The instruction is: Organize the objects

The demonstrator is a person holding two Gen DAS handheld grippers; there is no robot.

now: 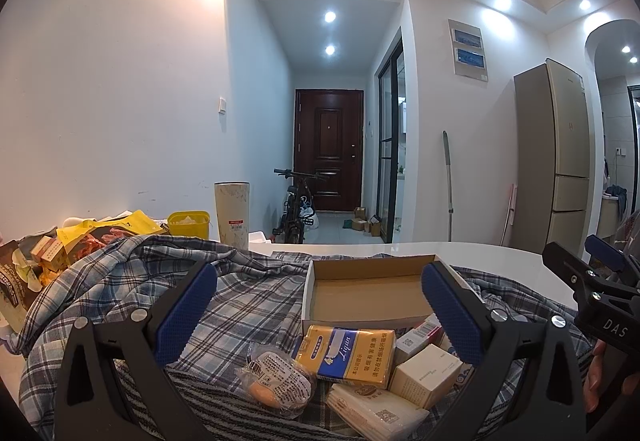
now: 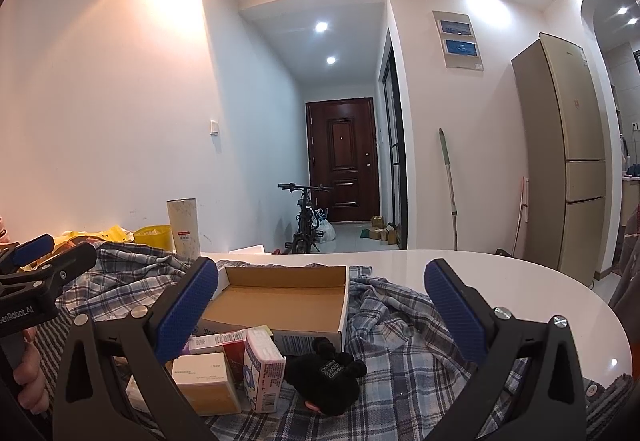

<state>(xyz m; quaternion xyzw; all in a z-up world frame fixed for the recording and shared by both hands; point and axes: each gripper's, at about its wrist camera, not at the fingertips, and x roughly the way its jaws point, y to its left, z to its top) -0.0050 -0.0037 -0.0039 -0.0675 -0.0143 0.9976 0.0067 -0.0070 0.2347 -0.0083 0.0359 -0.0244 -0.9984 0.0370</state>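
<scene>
An empty cardboard box (image 1: 362, 293) (image 2: 280, 299) lies open on a plaid cloth (image 1: 248, 293) (image 2: 400, 341). In front of it sits a pile: a yellow and blue Liqun carton (image 1: 346, 355), a wrapped bun (image 1: 276, 381), a cream box (image 1: 426, 373) (image 2: 204, 381), a tissue pack (image 1: 372, 411), a small white and blue carton (image 2: 262, 371) and a black plush toy (image 2: 328, 375). My left gripper (image 1: 318, 305) hovers open over the pile with nothing between its fingers. My right gripper (image 2: 320, 307) is open too, above the toy and the box's right side.
The cloth covers a white round table (image 2: 520, 281). At the back left stand a tall tumbler (image 1: 232, 213), a yellow tub (image 1: 188, 225) and a heap of snack packets (image 1: 80, 241). A fridge (image 2: 568, 161) stands off to the right.
</scene>
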